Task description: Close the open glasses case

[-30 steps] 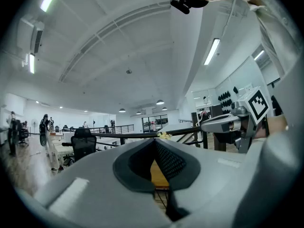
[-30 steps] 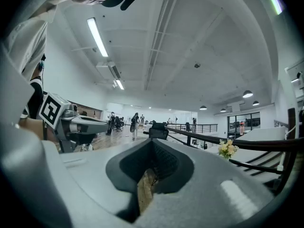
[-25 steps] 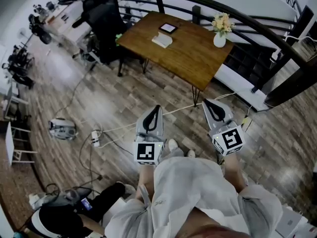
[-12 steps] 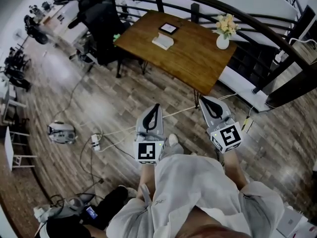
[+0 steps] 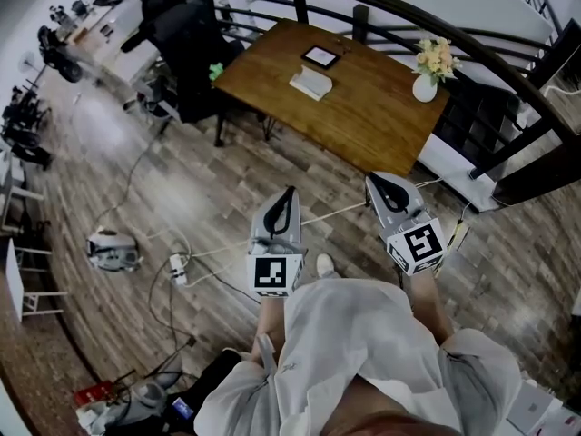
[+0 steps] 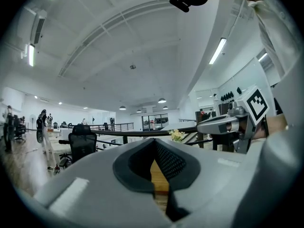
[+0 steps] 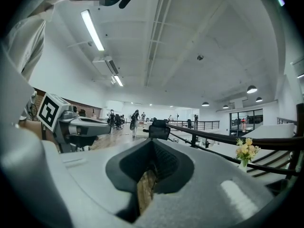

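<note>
On the wooden table (image 5: 363, 121), far ahead of me, lies a pale glasses case (image 5: 311, 82); it is too small to tell how its lid stands. A dark flat object (image 5: 320, 56) rests just behind it. My left gripper (image 5: 287, 194) and right gripper (image 5: 382, 183) are held close to my body over the floor, well short of the table. Both are shut with nothing between the jaws. In the left gripper view the left gripper (image 6: 154, 142) points at the table, with the right gripper (image 6: 223, 124) beside it. The right gripper view shows the right gripper (image 7: 152, 143) likewise.
A white vase of flowers (image 5: 428, 73) stands at the table's right end. A black office chair (image 5: 186, 34) sits left of the table. A black railing (image 5: 472, 48) curves behind it. Cables, a power strip (image 5: 177, 267) and a small grey machine (image 5: 111, 249) lie on the wooden floor.
The table has drifted right and slightly nearer in the head view. Both grippers keep the same pose in front of my body, still shut. The dark figure at lower left has slid out of view.
</note>
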